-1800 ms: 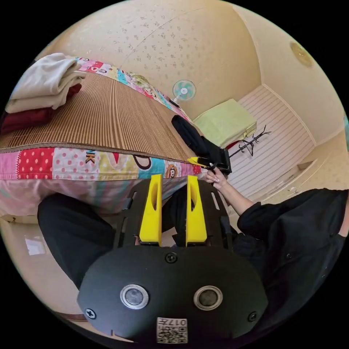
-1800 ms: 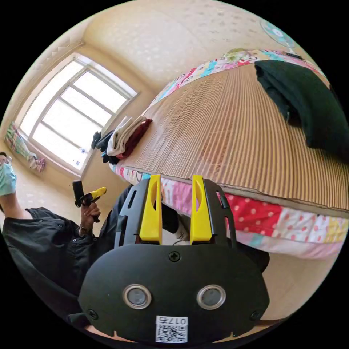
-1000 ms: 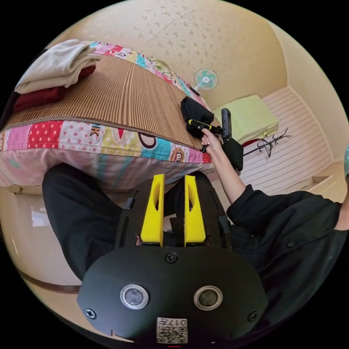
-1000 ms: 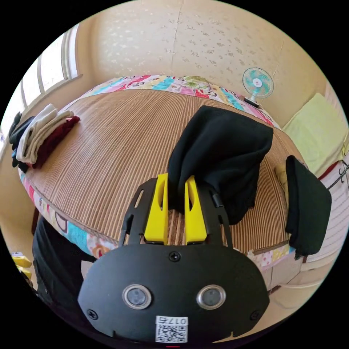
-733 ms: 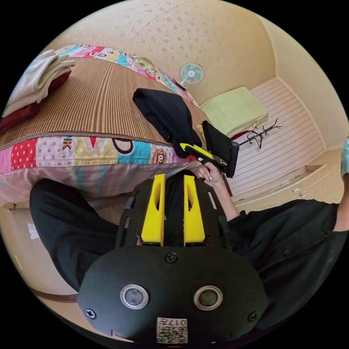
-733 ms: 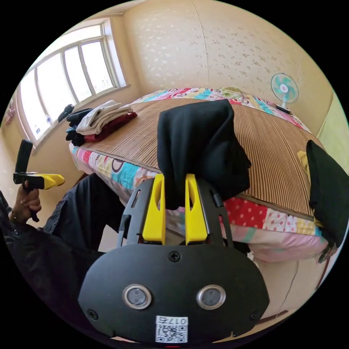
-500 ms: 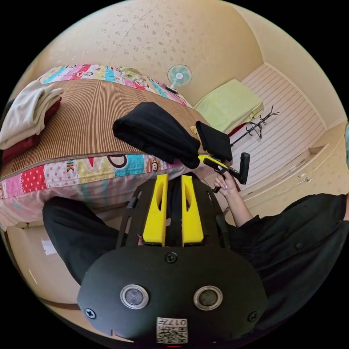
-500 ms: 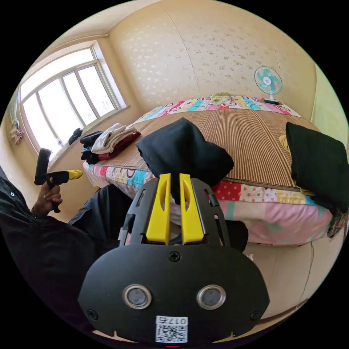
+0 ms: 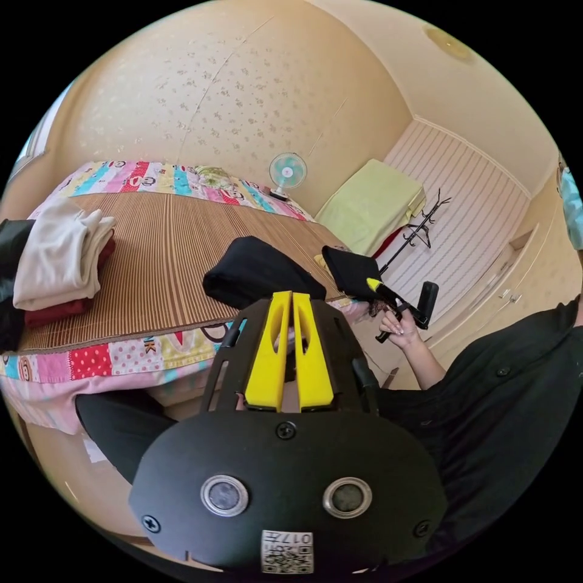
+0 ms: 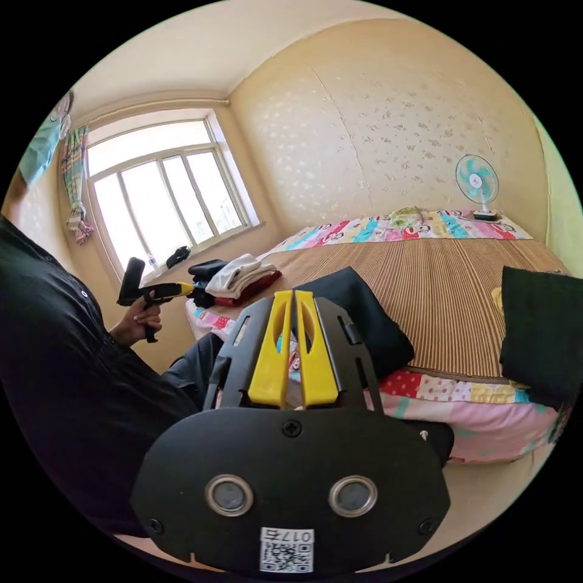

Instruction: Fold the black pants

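The black pants (image 9: pixel 255 274) lie in a loose bundle on the striped mat, near the bed's front edge; in the right gripper view the pants (image 10: pixel 371 316) sit just behind my jaws. My left gripper (image 9: pixel 292 299) is shut with nothing in it, held in front of the bundle. My right gripper (image 10: pixel 294 296) is shut too, its jaws pressed together and off the cloth. A hand holds the right gripper (image 9: pixel 373 284) beside the bed corner, and another hand holds the left gripper (image 10: pixel 186 286) by the window side.
A second folded black garment (image 10: pixel 537 328) lies at the bed's right corner. A stack of white, red and black clothes (image 9: pixel 57 264) sits at the left end. Fan (image 9: pixel 287 171), coat rack (image 9: pixel 419 232) and window (image 10: pixel 161 194) ring the bed (image 9: pixel 91 358). The person's dark-clothed legs are below.
The right gripper took the black bundle from the far right of the mat, carried it to the front edge and let go. Both pairs of jaws have closed together.
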